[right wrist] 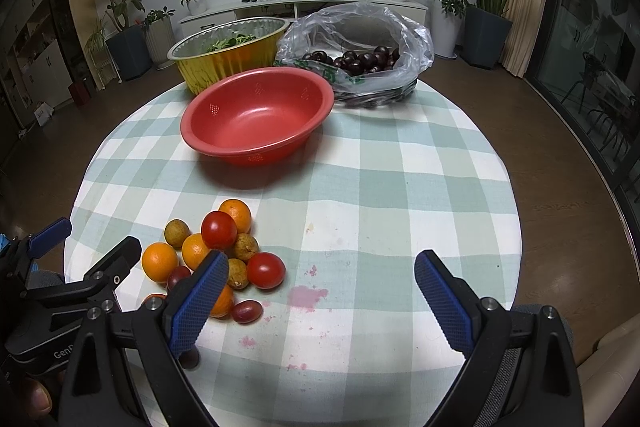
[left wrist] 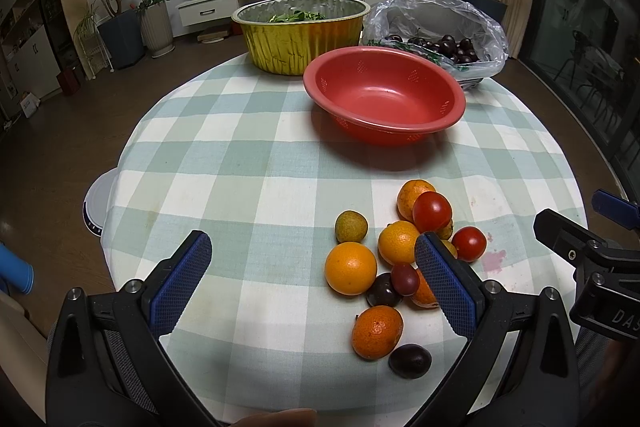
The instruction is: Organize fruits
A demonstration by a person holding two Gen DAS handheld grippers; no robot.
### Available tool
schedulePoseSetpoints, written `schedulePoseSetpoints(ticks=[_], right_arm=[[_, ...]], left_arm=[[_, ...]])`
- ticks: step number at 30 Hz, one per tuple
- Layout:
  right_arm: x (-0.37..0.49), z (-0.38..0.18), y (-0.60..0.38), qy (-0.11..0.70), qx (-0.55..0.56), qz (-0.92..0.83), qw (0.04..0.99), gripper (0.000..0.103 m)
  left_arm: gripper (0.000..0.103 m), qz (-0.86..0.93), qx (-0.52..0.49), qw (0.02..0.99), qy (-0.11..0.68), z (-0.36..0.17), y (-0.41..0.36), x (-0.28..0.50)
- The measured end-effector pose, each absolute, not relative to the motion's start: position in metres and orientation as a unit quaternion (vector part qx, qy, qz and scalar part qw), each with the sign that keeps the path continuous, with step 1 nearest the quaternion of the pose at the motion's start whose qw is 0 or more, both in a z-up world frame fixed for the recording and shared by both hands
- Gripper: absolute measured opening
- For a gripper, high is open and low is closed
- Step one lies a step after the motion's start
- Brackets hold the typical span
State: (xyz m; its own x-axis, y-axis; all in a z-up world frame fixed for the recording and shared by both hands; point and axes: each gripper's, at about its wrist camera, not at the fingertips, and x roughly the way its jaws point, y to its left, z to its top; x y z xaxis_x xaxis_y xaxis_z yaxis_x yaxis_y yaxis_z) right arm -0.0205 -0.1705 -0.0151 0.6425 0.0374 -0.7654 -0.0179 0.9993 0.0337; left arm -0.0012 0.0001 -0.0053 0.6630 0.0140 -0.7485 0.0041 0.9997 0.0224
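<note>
A pile of fruit (left wrist: 400, 259) lies on the near part of the checked tablecloth: several oranges, two red tomatoes, small green-brown fruits and dark plums. It also shows in the right wrist view (right wrist: 216, 251). An empty red bowl (left wrist: 384, 95) (right wrist: 256, 115) stands beyond the pile. My left gripper (left wrist: 312, 267) is open and empty, low over the cloth; its right finger stands in front of the pile. My right gripper (right wrist: 320, 287) is open and empty to the right of the pile, its left finger overlapping the pile's edge. The right gripper also shows at the left wrist view's right edge (left wrist: 592, 251).
A gold foil tub (left wrist: 300, 31) (right wrist: 228, 51) with greens stands at the table's far side. A clear plastic bag of dark cherries (left wrist: 440, 35) (right wrist: 360, 55) sits beside it. Pink stains (right wrist: 306, 297) mark the cloth. The round table's edge (left wrist: 120, 163) drops to the floor.
</note>
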Motion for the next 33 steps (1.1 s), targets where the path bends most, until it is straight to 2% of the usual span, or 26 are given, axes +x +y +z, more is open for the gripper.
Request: schedulePoseSetpoints(ticks=[33], right_arm=[[-0.0195,-0.0170,-0.1685,0.426,0.009,0.014,0.905,0.096]], left_arm=[[0.103,0.003,0.011,0.911,0.411,-0.0084,0.0019,-0.0030]])
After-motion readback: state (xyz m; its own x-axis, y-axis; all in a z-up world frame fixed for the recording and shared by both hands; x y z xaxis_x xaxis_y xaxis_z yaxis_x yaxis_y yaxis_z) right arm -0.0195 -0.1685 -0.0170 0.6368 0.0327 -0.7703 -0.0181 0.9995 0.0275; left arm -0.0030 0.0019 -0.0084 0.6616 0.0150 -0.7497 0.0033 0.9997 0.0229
